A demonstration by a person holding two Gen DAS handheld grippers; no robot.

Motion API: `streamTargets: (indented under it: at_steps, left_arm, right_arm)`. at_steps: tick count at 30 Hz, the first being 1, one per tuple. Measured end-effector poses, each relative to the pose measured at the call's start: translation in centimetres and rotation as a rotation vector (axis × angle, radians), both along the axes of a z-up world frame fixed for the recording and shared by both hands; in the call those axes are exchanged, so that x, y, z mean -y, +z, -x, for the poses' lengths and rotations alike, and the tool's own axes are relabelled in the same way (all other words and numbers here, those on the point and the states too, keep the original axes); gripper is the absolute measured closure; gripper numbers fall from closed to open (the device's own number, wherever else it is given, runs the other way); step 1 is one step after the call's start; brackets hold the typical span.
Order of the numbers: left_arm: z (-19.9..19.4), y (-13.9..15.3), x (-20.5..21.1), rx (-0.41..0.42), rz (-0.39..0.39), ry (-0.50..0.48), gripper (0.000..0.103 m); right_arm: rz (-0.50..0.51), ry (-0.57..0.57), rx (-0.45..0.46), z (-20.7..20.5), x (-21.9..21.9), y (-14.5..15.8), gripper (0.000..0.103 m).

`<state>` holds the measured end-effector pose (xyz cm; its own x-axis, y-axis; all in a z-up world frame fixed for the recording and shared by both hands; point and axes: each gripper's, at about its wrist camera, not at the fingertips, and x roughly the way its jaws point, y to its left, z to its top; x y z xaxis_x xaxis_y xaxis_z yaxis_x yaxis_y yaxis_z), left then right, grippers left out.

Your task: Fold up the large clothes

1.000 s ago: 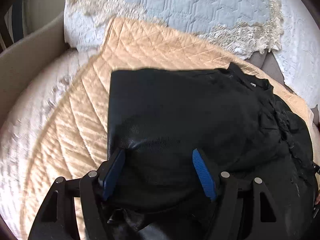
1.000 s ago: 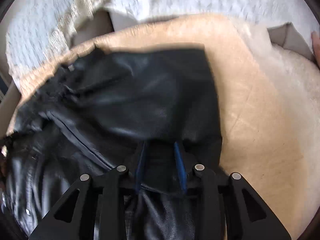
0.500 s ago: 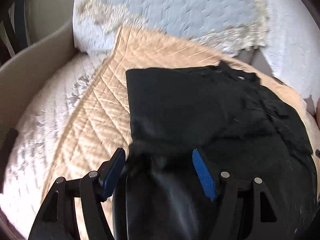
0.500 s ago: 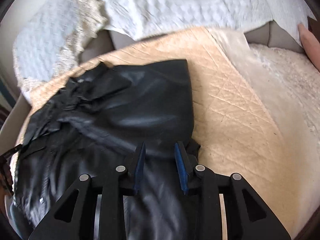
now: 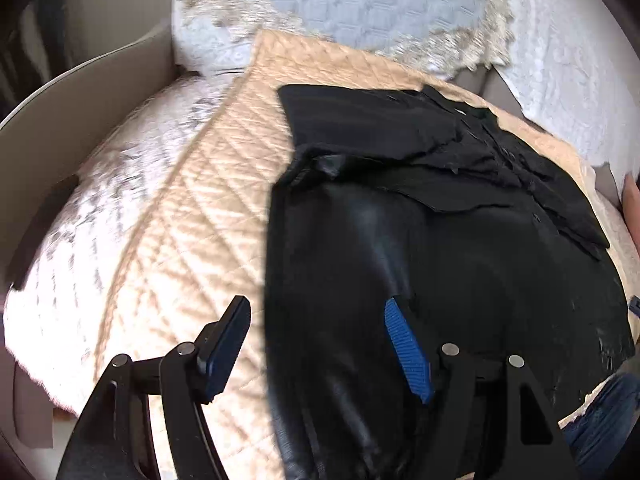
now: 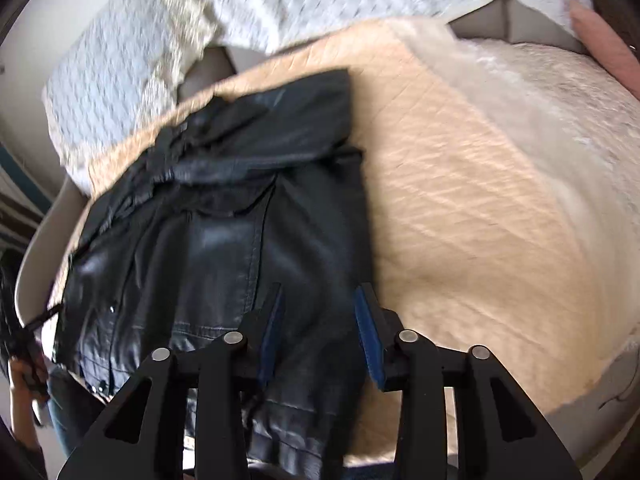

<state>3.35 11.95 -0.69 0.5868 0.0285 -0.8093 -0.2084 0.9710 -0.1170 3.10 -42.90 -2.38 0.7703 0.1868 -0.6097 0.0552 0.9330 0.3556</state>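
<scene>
— Where's the jacket?

— The black leather jacket point(image 5: 460, 248) lies spread on the tan quilt point(image 5: 192, 240), its hem toward me, its collar at the far side.

— And your tongs?

— My left tongs point(image 5: 316, 344) are released, spread wide over the jacket's left edge. My right tongs point(image 6: 320, 328) are released too, gaping above its right edge.

— What's around?

— A white bedspread point(image 6: 560, 128) lies under the quilt, and a lace-trimmed pillow point(image 5: 352, 12) lies at the far end.
</scene>
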Motion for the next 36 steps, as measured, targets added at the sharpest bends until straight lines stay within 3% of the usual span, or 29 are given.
streamTargets:
  at_steps: [4,6,8,10,13,16,19,21,23,24,28,33,36]
  left_arm:
    - [0.8,-1.6,-1.7,-0.061,0.066,0.051,0.031]
    - [1.2,-1.5,-1.3,-0.048,0.050,0.039,0.031]
    - [1.6,-1.3,-0.7,-0.049,0.082,0.011,0.031]
    - [2.1,-1.3,-0.1,-0.046,0.153,-0.028,0.031]
    - [2.9,-1.5,1.0,-0.041,0.201,-0.071,0.030]
    - [3.5,-1.6,1.4,-0.028,0.194,-0.066,0.031]
    - [4.1,-1.9,0.7,-0.020,0.213,-0.020,0.043]
    - [4.3,-1.9,0.2,-0.018,0.225,0.003,0.057]
    - [4.4,-2.1,-0.4,-0.027,0.213,0.028,0.074]
    - [4.3,-2.3,-0.5,-0.035,0.202,0.038,0.079]
    - [4.6,-2.3,-0.3,-0.049,0.162,0.045,0.081]
    - [3.8,-2.5,0.6,-0.070,0.090,0.029,0.080]
    - [3.2,-2.5,0.7,-0.095,0.090,0.035,0.079]
  right_arm:
    - [-0.129,0.003,-0.066,-0.4,1.3,-2.0,0.045]
    - [-0.178,0.052,-0.105,-0.8,0.7,-3.0,0.045]
    - [-0.170,0.087,-0.096,-0.2,-0.1,-2.9,0.044]
    - [-0.255,0.164,-0.100,0.2,-0.7,-3.1,0.044]
    - [-0.286,0.212,-0.106,0.7,-1.6,-3.7,0.044]
    - [-0.304,0.207,-0.096,1.1,-1.8,-4.0,0.045]
    - [-0.325,0.186,-0.107,0.9,-1.5,-4.3,0.052]
    - [-0.341,0.184,-0.109,0.9,-1.2,-4.3,0.053]
    - [-0.319,0.177,-0.117,0.9,-1.2,-4.4,0.059]
    - [-0.291,0.163,-0.129,0.8,-1.3,-4.4,0.068]
    - [-0.252,0.134,-0.149,0.6,-1.1,-4.5,0.086]
    - [-0.242,0.128,-0.160,0.5,-1.1,-4.6,0.087]
    - [-0.253,0.127,-0.167,0.4,-1.0,-4.6,0.087]
